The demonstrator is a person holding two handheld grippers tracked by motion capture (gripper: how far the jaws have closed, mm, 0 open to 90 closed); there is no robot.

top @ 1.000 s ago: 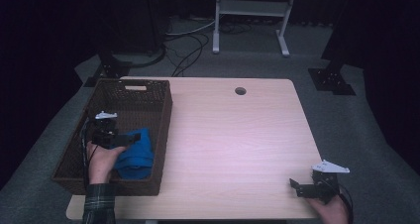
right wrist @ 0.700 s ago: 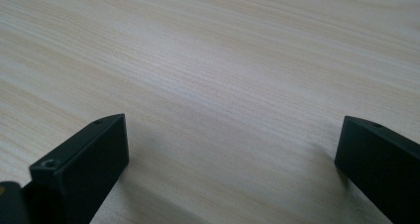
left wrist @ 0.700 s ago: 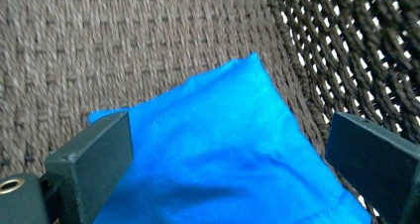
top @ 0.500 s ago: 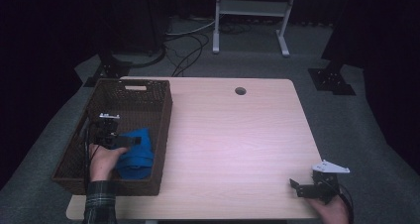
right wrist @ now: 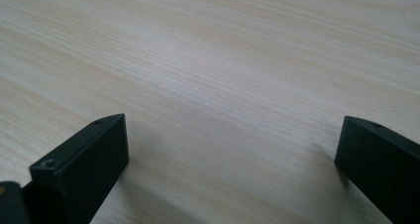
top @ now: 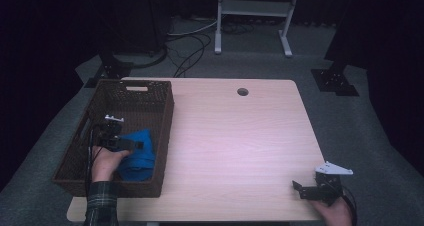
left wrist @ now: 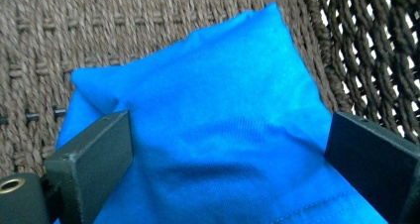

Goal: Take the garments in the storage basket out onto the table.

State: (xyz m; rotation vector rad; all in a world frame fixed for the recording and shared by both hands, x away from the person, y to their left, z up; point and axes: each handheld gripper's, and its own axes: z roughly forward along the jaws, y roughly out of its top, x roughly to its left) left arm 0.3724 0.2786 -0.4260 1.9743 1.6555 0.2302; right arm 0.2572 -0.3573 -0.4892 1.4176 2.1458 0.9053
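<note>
Left claw [left wrist: 228, 154] gapes wide around blue pouch [left wrist: 208, 125].

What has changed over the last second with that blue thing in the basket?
Very little. The left gripper has crept slightly toward the person, its wide-apart jaws still straddling the blue cloth bag in the wicker basket. The right gripper has stayed open at the table's near corner.

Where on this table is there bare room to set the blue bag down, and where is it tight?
Free: the wide wooden table between the wicker basket and the right gripper, up to the round hole. Crowded: the basket's near end, where the blue bag lies against the right wall with the left gripper over it. The basket's far end looks bare.
</note>
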